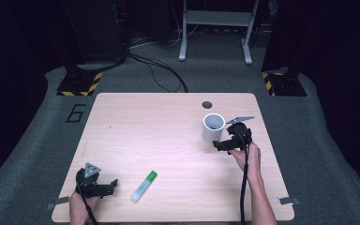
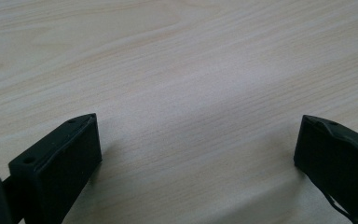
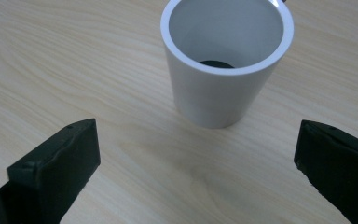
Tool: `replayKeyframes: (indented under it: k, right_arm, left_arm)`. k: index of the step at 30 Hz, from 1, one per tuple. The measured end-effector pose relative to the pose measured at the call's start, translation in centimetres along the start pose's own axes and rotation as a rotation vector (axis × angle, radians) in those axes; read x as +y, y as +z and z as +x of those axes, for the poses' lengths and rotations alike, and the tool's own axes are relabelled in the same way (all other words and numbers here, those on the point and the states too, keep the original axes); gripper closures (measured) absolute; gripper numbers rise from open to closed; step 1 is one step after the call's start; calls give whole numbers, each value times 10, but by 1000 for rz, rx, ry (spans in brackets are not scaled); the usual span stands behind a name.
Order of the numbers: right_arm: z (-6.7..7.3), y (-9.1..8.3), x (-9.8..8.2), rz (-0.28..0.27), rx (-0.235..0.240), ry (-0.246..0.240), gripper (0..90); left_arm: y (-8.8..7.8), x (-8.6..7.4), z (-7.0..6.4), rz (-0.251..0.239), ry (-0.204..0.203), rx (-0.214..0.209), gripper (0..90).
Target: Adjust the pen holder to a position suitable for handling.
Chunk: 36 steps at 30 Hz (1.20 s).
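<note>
White cup (image 3: pixel 223 70) upright, mouth up, right gripper (image 3: pixel 196 158) fingers spread, left gripper (image 2: pixel 198 154) likewise.

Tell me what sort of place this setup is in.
Probably a lab or recording studio: a wooden table on grey carpet, stand bases taped in yellow and black, loose cables on the floor, dark surroundings.

Room: the far part of the high view is very dark, almost black.
Table (image 1: pixel 168 140): bright and pale, with a soft shine in the middle, as if lit from above.
Sharpness: the high view looks a bit soft and grainy.
Shadows: faint grey shadows lie under the jaws in both gripper views.
White cup (image 3: pixel 226 60): evenly lit, with a dark bottom inside and a soft shadow by its base.
Blur: the near black jaws look a little fuzzy.
</note>
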State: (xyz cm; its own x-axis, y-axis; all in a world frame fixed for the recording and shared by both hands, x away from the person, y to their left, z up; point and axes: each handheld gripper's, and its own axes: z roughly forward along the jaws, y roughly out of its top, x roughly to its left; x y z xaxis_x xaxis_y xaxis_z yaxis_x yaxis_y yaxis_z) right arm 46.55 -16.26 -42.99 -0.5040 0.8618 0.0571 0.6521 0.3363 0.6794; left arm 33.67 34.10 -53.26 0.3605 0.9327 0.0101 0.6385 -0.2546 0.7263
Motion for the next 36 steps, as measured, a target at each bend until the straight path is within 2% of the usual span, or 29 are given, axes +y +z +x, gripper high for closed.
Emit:
replayKeyframes:
  k: [6,8,12,15,18,22,24,26,27,32,36]
  right_arm:
    - [-3,10,11,14,2,6,0]
    - [-2,15,14,14,-10,6,0]
    - [-8,27,23,28,8,15,0]
    - [-9,32,26,30,-7,21,0]
    - [-13,43,30,31,-1,44,0]
    - [-14,48,34,26,-3,48,2]
    - [-12,53,37,29,-23,39,4]
    - [-13,58,38,38,-22,44,0]
    - [-15,61,40,33,-12,61,3]
    - [-17,67,44,40,-14,57,16]
    - [-17,74,44,48,-35,56,29]
  left_arm:
    - [0,0,0,0,-1,0,3]
    - [0,0,0,-1,0,1,3]
    - [0,0,0,0,-1,0,3]
    - [0,0,0,-1,1,1,3]
    - [0,0,0,0,0,0,3]
    - [0,0,0,-5,-7,1,3]
    - [0,0,0,-5,-6,0,3]
    - [0,0,0,-5,-7,1,3]
    - [0,0,0,-7,-7,2,3]
    - [0,0,0,-6,-7,0,3]
    - [0,0,0,-5,-5,0,3]
